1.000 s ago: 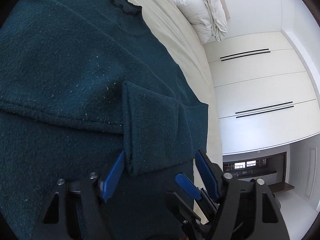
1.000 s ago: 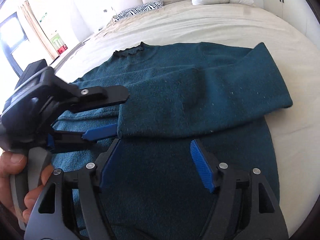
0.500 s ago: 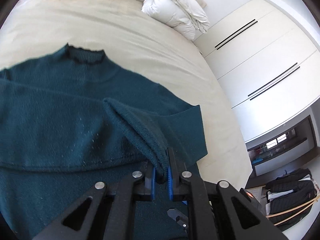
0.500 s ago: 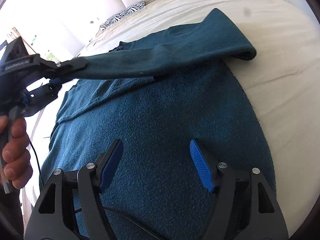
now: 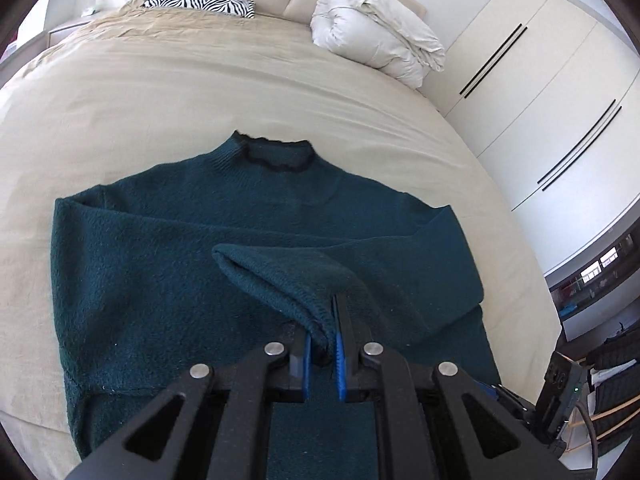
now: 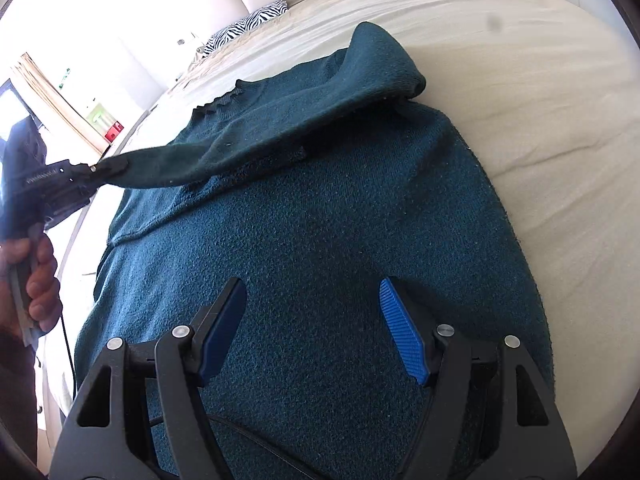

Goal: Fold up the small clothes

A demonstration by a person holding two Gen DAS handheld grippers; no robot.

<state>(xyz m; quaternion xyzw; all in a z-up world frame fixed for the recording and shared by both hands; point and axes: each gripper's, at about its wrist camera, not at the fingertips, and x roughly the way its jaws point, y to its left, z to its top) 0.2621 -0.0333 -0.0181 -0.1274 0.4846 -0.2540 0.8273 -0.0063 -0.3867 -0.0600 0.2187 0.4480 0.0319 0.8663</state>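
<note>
The left gripper (image 5: pixel 322 354) is pressed together on the cuff (image 5: pixel 316 320) of the teal sweater's sleeve (image 6: pixel 256 132); its blue pads closed on the knit within the last second, and the cuff's ribbed edge shows pinched between them. From that pinch the sleeve runs in a taut, raised band away from the gripper toward the sweater's far shoulder (image 6: pixel 384 60), so its long axis lies crosswise over the chest, not down the side.

The right gripper (image 6: pixel 314 328) stands spread, nothing between its pads, hovering over the lower body of the sweater (image 5: pixel 168 272); whether its tips touch the knit cannot be told. A hand (image 6: pixel 38 280) grips the left tool's handle at the sweater's near side.

The sweater itself lies flat on the beige bed cover (image 5: pixel 240 92), collar (image 5: pixel 274 156) pointing to the headboard, hem toward both tools. The other sleeve appears already folded across the chest.

My reading: the held sleeve is mid-fold, and the next move turns on carrying the cuff along that crosswise line and laying it flat on the body. The left tool is the one engaged; the right is nearer the hem, well placed to take it for the fold upward.

Beyond the collar sit a zebra-striped pillow (image 5: pixel 200 0) and a rolled white duvet (image 5: pixel 376 44). No containers are in sight.
</note>
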